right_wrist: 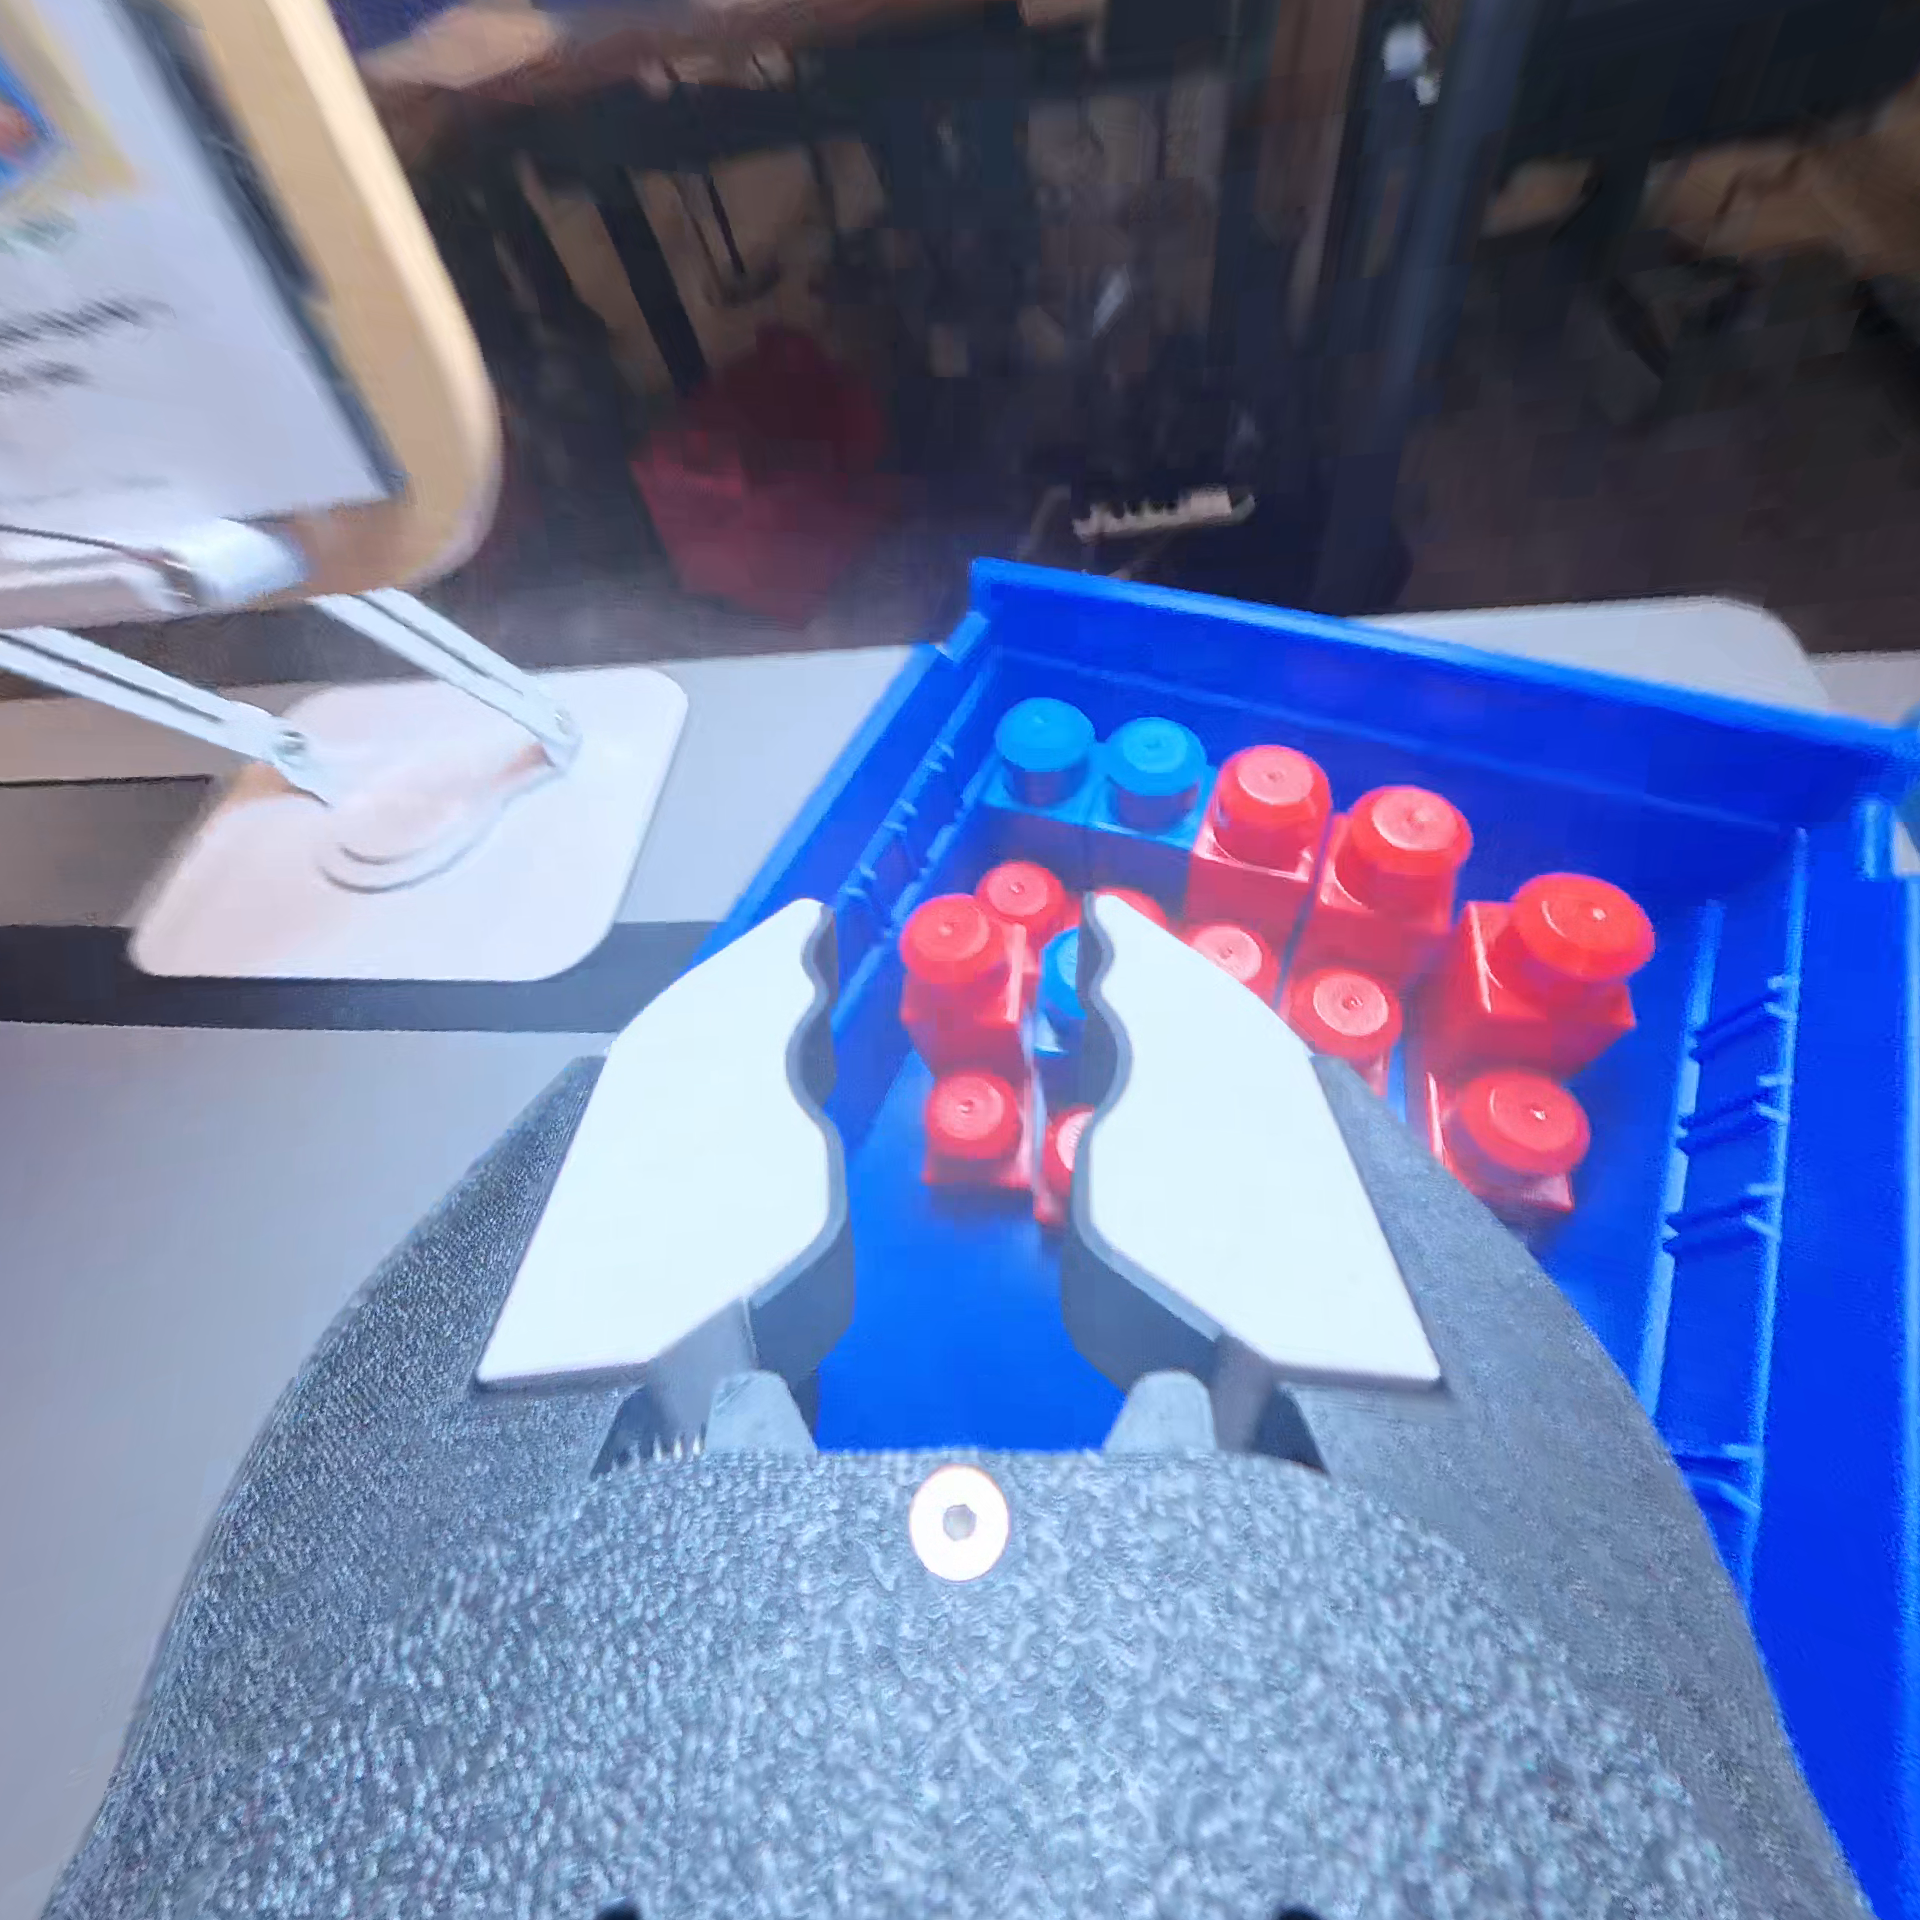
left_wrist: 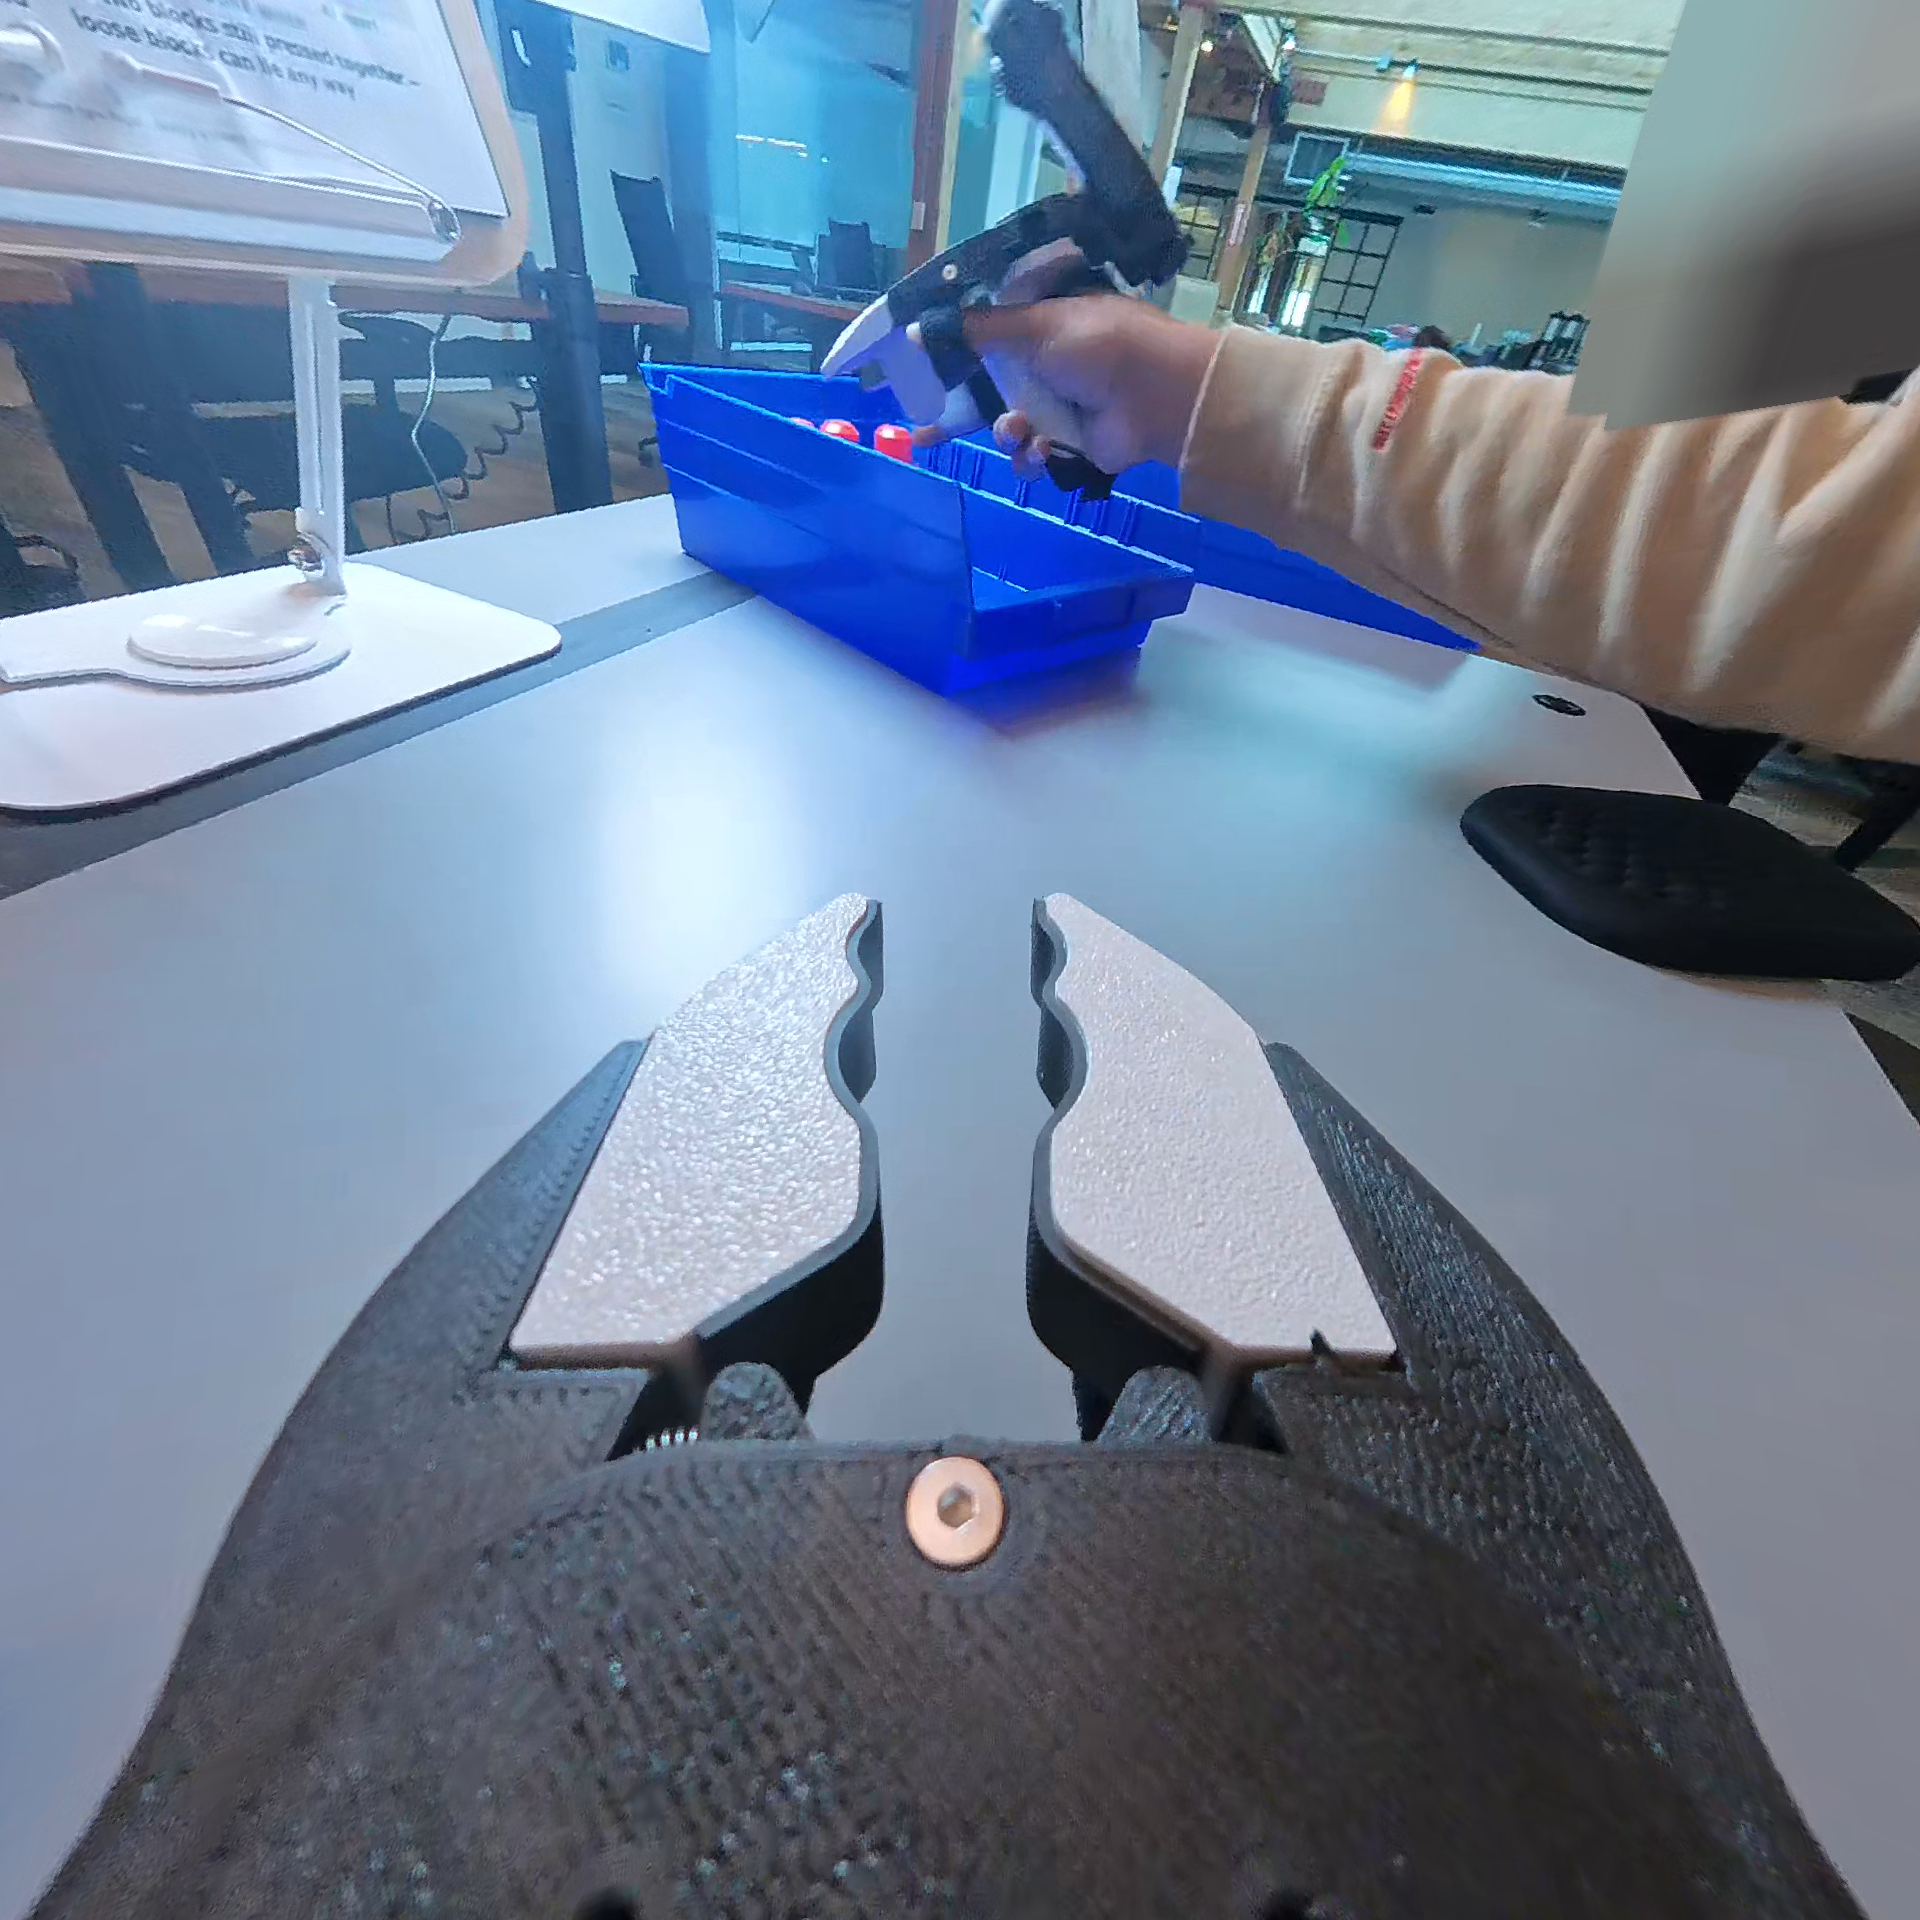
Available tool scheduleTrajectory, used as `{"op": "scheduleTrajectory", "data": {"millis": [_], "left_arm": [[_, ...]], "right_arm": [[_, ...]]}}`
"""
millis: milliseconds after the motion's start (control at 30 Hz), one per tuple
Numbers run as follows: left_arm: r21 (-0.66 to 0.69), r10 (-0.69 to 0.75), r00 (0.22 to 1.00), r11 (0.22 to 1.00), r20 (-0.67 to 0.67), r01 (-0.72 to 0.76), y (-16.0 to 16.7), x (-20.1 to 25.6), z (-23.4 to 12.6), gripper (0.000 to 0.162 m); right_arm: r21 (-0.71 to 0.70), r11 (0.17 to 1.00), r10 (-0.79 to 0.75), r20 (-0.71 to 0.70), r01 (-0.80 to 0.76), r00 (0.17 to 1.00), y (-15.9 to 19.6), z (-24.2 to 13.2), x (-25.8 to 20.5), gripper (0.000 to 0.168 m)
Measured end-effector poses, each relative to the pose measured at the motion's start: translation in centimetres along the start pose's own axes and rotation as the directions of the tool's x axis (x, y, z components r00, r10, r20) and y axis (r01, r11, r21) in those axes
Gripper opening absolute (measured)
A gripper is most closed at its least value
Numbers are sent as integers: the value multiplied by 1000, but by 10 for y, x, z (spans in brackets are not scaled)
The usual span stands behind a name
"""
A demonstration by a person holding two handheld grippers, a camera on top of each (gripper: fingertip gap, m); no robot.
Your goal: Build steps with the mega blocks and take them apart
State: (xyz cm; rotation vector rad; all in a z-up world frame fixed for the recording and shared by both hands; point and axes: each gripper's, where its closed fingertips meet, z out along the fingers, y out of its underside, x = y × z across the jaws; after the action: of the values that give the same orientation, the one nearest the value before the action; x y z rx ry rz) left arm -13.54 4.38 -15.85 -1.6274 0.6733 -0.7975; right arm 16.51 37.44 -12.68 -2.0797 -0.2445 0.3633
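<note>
A blue bin (right_wrist: 1351, 644) holds several red mega blocks (right_wrist: 1340, 894) and a blue two-stud block (right_wrist: 1101, 769) at its far end. My right gripper (right_wrist: 956, 914) is open and empty, hovering over the bin's near left side above the blocks; a small blue block (right_wrist: 1060, 987) shows between its fingers, lower down. In the left wrist view the bin (left_wrist: 894, 540) stands at the table's far side, red studs (left_wrist: 891, 438) show over its wall, and the right gripper (left_wrist: 883, 353) is held above it by a hand. My left gripper (left_wrist: 956, 914) is open and empty, low over the bare table.
A white stand (left_wrist: 239, 644) with a sheet holder is at the far left; it also shows in the right wrist view (right_wrist: 416, 831). A black pad (left_wrist: 1683, 883) lies at the table's right edge. A person's sleeve (left_wrist: 1558, 540) reaches across from the right. A dark seam (left_wrist: 416, 717) crosses the grey table (left_wrist: 727, 831). Tip to tip, the grippers are about 45 centimeters apart.
</note>
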Motion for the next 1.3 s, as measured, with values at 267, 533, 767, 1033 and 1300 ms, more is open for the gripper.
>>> {"op": "scheduleTrajectory", "data": {"millis": [267,533,767,1033,1300], "left_arm": [[8,80,950,996,303,-87,-72,-63,-60,29],[-256,33,713,944,701,209,-100,-233,-170,47],[-354,-47,583,755,811,553,-25,-324,-170,58],[-208,-175,397,629,901,749,29,-361,-176,61],[-505,113,512,439,852,743,21,-347,-215,51]], "right_arm": [[289,940,-291,402,182,868,19,-136,-146,41],[309,942,-304,606,134,735,101,-221,-211,36],[355,926,-325,584,127,744,117,-211,-196,31],[328,930,-337,574,167,747,132,-197,-183,29],[305,936,-333,603,176,724,139,-194,-181,28]]}}
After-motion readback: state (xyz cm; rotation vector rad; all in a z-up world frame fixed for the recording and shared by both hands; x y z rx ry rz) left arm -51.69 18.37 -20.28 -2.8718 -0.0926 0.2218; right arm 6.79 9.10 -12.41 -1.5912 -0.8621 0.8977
